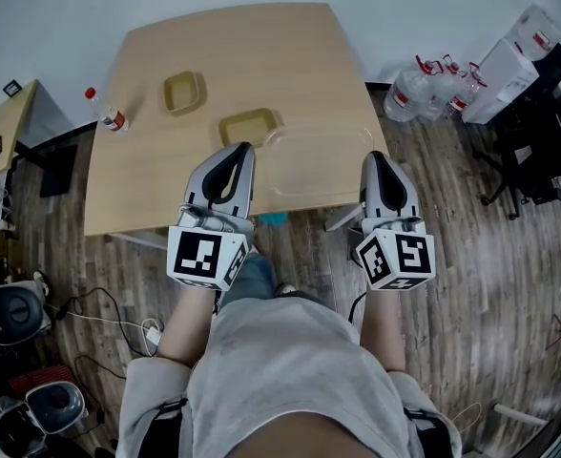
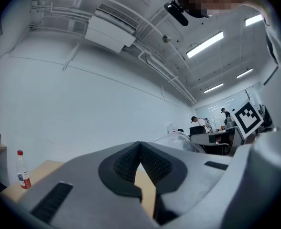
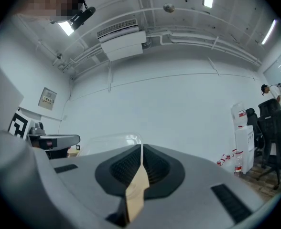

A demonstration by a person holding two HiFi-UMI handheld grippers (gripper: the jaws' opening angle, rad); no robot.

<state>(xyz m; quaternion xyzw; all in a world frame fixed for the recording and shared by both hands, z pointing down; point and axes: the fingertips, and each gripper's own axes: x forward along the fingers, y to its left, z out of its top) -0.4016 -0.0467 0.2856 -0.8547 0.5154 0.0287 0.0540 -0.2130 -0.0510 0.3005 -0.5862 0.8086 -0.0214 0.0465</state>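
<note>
From the head view, the left hand-held gripper [image 1: 243, 149] and the right hand-held gripper [image 1: 374, 157] hovered over the desk [image 1: 166, 194], each just beside one end of the clear tray [image 1: 319, 129]. Two yellow bowls [image 1: 183, 92] lay beyond the tray.

In the left gripper view, the jaws were pressed together and empty, the tray [image 2: 177, 138] off to their right.

In the right gripper view, the jaws were likewise closed on nothing, the tray [image 3: 108, 141] close at their left.

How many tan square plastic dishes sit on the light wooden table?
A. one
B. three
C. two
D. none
C: the head view shows one tan square dish toward the far left of the light wooden table, and a second tan square dish nearer, beside the clear plastic tray.
</note>
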